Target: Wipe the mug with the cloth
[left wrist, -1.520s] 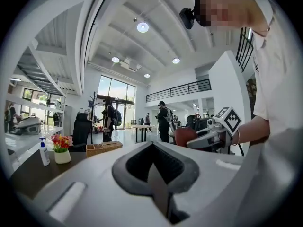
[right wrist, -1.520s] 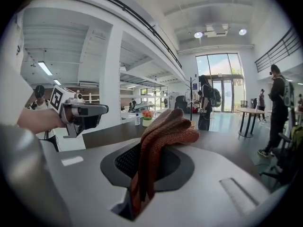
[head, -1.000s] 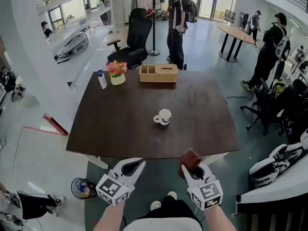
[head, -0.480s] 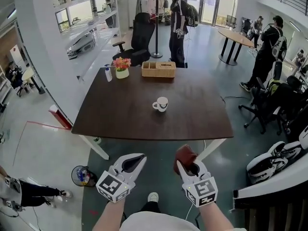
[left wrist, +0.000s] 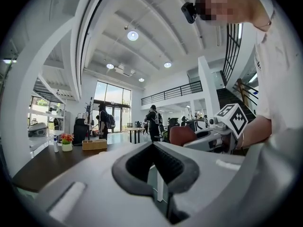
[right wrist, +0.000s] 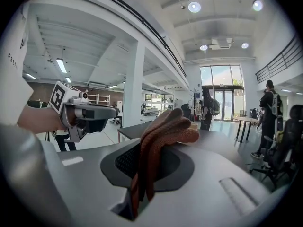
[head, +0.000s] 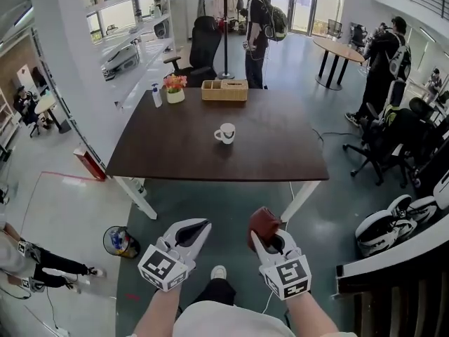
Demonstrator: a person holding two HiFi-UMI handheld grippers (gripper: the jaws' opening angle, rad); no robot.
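A white mug (head: 226, 133) stands near the middle of the dark brown table (head: 175, 156), well ahead of both grippers. My right gripper (head: 264, 232) is held low, short of the table's near edge, and is shut on a folded reddish-brown cloth (head: 264, 220). In the right gripper view the cloth (right wrist: 163, 131) bulges up between the jaws. My left gripper (head: 198, 226) hangs beside it at the same height, shut with nothing in it; its jaws (left wrist: 154, 150) meet at a thin slit. The mug does not show in either gripper view.
At the table's far edge stand a wicker basket (head: 224, 90), a flower pot (head: 175, 88) and a spray bottle (head: 156, 95). A black office chair (head: 203, 44) and a standing person (head: 256, 27) are behind. A bin (head: 121, 241) sits on the floor at left; chairs crowd the right.
The view has drawn back from the table: its near edge and the mug now lie farther off. Both grippers keep their pose, the cloth still in the right one.
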